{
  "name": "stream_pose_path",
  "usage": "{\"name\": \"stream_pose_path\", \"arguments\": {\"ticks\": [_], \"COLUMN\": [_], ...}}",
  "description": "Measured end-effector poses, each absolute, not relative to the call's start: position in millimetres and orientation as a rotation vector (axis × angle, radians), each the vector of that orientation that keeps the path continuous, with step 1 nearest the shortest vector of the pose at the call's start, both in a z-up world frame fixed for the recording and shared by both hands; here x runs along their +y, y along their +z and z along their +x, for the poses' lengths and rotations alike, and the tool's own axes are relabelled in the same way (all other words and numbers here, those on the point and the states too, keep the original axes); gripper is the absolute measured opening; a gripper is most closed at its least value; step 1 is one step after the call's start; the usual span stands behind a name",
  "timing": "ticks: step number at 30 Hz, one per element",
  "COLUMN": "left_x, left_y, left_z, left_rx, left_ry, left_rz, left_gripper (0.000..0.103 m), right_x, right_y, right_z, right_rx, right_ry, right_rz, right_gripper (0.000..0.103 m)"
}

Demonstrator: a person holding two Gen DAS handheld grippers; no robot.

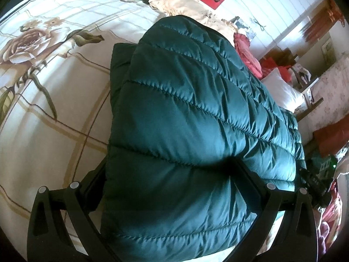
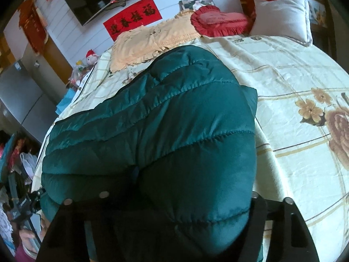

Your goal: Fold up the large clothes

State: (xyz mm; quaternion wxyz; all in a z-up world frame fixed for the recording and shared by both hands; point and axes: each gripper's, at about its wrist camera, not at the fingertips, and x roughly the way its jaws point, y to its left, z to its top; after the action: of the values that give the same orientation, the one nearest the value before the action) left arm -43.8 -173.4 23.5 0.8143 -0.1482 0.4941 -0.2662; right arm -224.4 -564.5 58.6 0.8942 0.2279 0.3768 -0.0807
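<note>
A dark green quilted puffer jacket (image 1: 192,113) lies folded in a thick bundle on the bed; it also fills the middle of the right wrist view (image 2: 165,144). My left gripper (image 1: 170,174) has its black fingers (image 1: 250,183) either side of the near edge of the bundle, clamped on it. My right gripper (image 2: 176,196) grips the other near edge, its fingers (image 2: 91,205) pressed into the padding and partly hidden by it.
The bed has a cream floral checked sheet (image 1: 54,87), also shown in the right wrist view (image 2: 294,120). A peach pillow (image 2: 148,41), a red heart cushion (image 2: 218,21) and a white pillow (image 2: 283,15) lie at the head. Clutter stands beside the bed (image 2: 19,174).
</note>
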Motion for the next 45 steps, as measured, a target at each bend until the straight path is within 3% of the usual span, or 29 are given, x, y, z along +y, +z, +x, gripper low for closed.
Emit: {"name": "stream_pose_path", "arguments": {"ticks": [3, 8, 13, 23, 25, 29, 30, 31, 34, 45], "left_x": [-172.4, -166.1, -151.6, -108.0, -103.7, -98.0, -95.8, -95.2, -91.8, -94.2], "left_y": [24.9, 43.2, 61.1, 62.2, 57.9, 51.3, 51.8, 52.9, 60.6, 99.4], "left_z": [-43.6, -58.9, -74.6, -125.9, -128.1, -130.1, -132.9, -135.1, -145.1, -192.9], "left_rx": [1.061, 1.006, 1.003, 1.045, 1.050, 1.046, 1.031, 1.022, 0.982, 0.801], "left_ry": [-0.598, -0.627, -0.672, -0.709, -0.700, -0.636, -0.608, -0.599, -0.551, -0.441], "left_rz": [-0.331, -0.277, -0.262, -0.207, -0.203, -0.218, -0.210, -0.203, -0.158, 0.000], "left_gripper": [0.094, 0.061, 0.053, 0.053, 0.055, 0.079, 0.080, 0.080, 0.080, 0.080], "right_x": [-560.7, -552.8, -539.0, -507.1, -507.5, -516.1, -519.8, -524.9, -530.2, -476.6], "right_y": [62.8, 76.0, 92.4, 91.9, 82.7, 56.6, 53.0, 49.4, 53.1, 124.9], "right_z": [-225.1, -237.1, -257.3, -316.1, -328.2, -345.3, -347.6, -352.1, -362.9, -385.6], "right_rx": [0.780, 0.756, 0.742, 0.796, 0.802, 0.796, 0.790, 0.771, 0.737, 0.639], "right_ry": [-0.174, -0.162, -0.126, -0.063, -0.085, -0.212, -0.228, -0.235, -0.266, -0.343], "right_rz": [0.467, 0.479, 0.491, 0.560, 0.621, 0.640, 0.662, 0.704, 0.737, 0.442], "right_gripper": [0.057, 0.044, 0.040, 0.040, 0.049, 0.065, 0.073, 0.075, 0.075, 0.075]}}
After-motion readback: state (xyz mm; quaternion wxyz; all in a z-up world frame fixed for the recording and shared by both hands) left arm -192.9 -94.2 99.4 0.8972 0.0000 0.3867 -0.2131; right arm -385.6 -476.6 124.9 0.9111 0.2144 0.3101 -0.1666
